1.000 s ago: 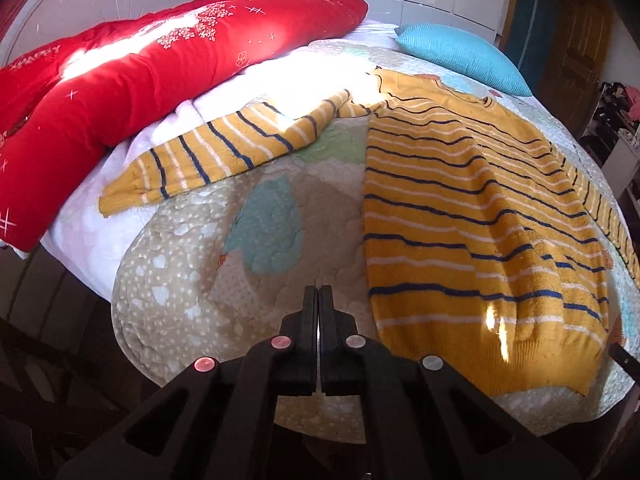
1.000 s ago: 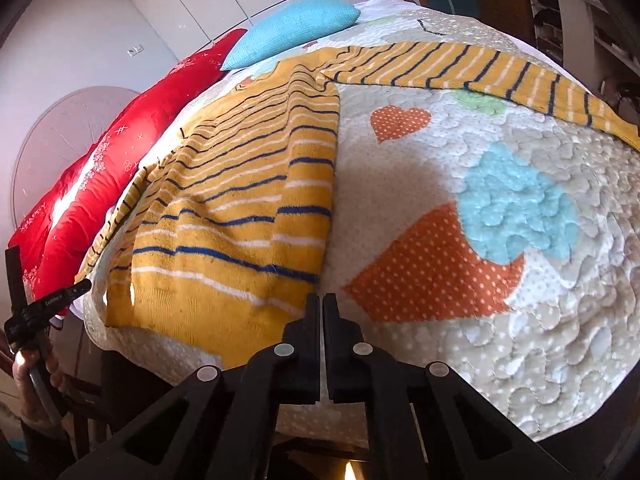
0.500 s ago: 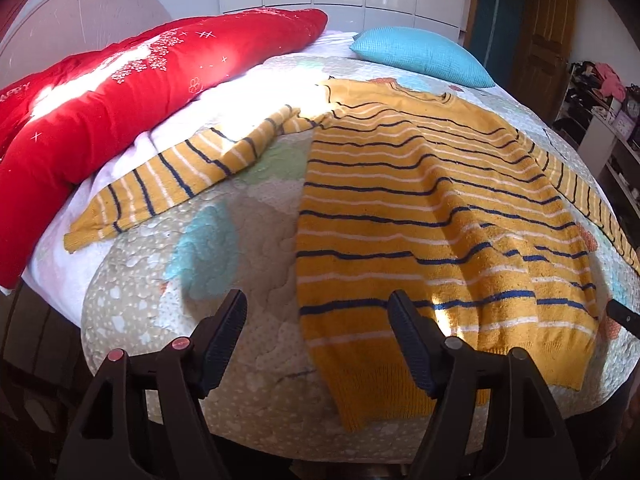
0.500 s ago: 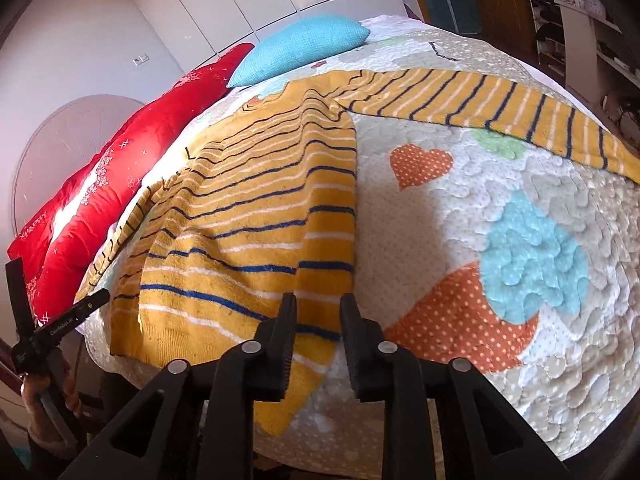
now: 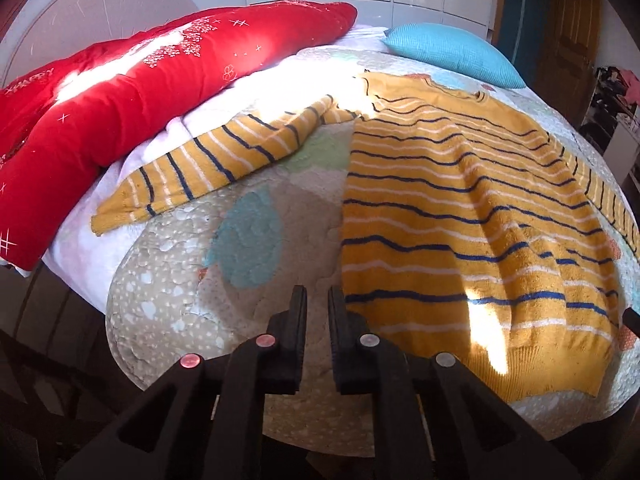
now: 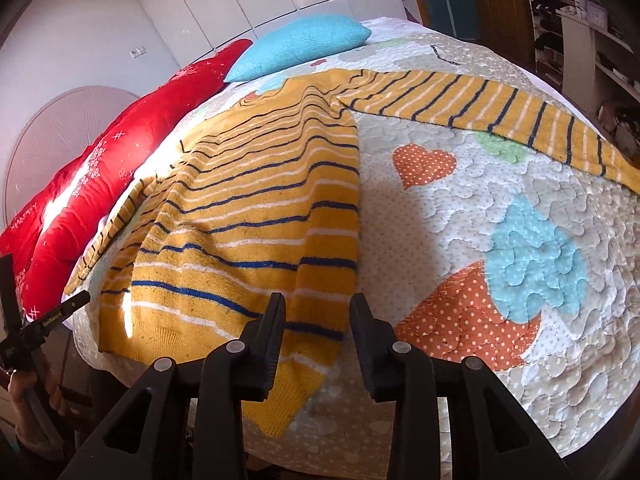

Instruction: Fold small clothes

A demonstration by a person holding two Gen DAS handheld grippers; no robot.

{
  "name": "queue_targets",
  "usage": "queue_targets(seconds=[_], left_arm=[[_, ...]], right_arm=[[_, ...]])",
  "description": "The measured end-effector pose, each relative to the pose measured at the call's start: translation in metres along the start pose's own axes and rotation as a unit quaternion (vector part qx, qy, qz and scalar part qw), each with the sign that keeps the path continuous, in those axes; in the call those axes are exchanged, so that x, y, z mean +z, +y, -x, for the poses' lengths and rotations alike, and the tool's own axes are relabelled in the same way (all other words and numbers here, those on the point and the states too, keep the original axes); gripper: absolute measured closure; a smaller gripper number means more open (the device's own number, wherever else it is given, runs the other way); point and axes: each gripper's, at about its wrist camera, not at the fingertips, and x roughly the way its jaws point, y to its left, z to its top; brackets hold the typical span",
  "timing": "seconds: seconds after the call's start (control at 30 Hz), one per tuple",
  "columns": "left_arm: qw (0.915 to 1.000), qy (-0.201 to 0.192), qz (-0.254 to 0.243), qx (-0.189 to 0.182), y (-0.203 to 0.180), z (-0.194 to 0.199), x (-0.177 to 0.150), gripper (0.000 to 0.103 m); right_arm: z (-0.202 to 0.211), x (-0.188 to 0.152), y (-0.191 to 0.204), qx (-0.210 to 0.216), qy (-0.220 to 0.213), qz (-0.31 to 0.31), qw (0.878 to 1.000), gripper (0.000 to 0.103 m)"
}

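Observation:
A yellow sweater (image 5: 460, 216) with blue and white stripes lies flat on the quilted bed, both sleeves spread out. Its left sleeve (image 5: 216, 160) reaches toward the red pillow; its right sleeve (image 6: 480, 116) runs to the far right. My left gripper (image 5: 317, 300) hovers over the quilt just left of the sweater's lower left hem corner, jaws slightly apart and empty. My right gripper (image 6: 318, 308) is open and empty, hovering above the sweater's (image 6: 248, 220) lower right hem corner. The left gripper also shows at the left edge of the right wrist view (image 6: 44, 320).
A long red pillow (image 5: 132, 80) lies along the left side of the bed and a blue pillow (image 5: 452, 52) at the head. The quilt (image 6: 520, 260) has heart patches. White wardrobes stand behind; shelves (image 6: 576, 24) and a door are on the right.
The left gripper opened wide half a second ago and has narrowed to a small gap, shifting left of the hem. The right gripper has gone from shut to open and moved over the hem corner.

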Motion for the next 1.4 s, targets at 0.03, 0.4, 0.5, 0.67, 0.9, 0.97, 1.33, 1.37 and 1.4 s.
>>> queue_targets(seconds=[0.03,0.4,0.5,0.67,0.9,0.97,1.33,1.37,1.4], left_arm=[[1.0000,-0.003,0.004,-0.006,0.001,0.004,0.001,0.062],[0.9979,-0.040,-0.050,-0.010,-0.051,0.007,0.034,0.026],[0.9971,-0.038,-0.065,-0.009,-0.066,0.001,0.038,0.024],[0.9963,-0.023,-0.082,-0.012,-0.083,-0.015,0.044,0.022],[0.9961,0.002,-0.086,-0.018,-0.096,-0.041,0.053,0.022],[0.9961,0.008,-0.086,-0.019,-0.100,-0.048,0.055,0.022],[0.9973,0.016,-0.066,-0.028,-0.104,-0.102,0.057,0.013],[0.9979,0.005,-0.058,-0.027,-0.102,-0.104,0.056,0.006],[0.9982,-0.003,-0.052,-0.028,-0.100,-0.106,0.054,0.004]], right_arm=[[-0.001,0.000,-0.004,0.000,0.001,-0.007,1.000,0.064],[-0.001,0.035,-0.031,-0.017,-0.034,-0.062,0.997,0.051],[-0.004,0.043,-0.043,-0.022,-0.041,-0.081,0.996,0.049],[-0.010,0.051,-0.065,-0.034,-0.041,-0.103,0.993,0.048],[-0.006,0.058,-0.093,-0.046,-0.055,-0.130,0.989,0.047],[-0.004,0.060,-0.099,-0.050,-0.061,-0.137,0.987,0.046],[0.018,0.067,-0.152,-0.083,-0.098,-0.194,0.973,0.045],[0.021,0.066,-0.157,-0.089,-0.100,-0.200,0.971,0.044],[0.023,0.065,-0.164,-0.094,-0.102,-0.208,0.968,0.044]])
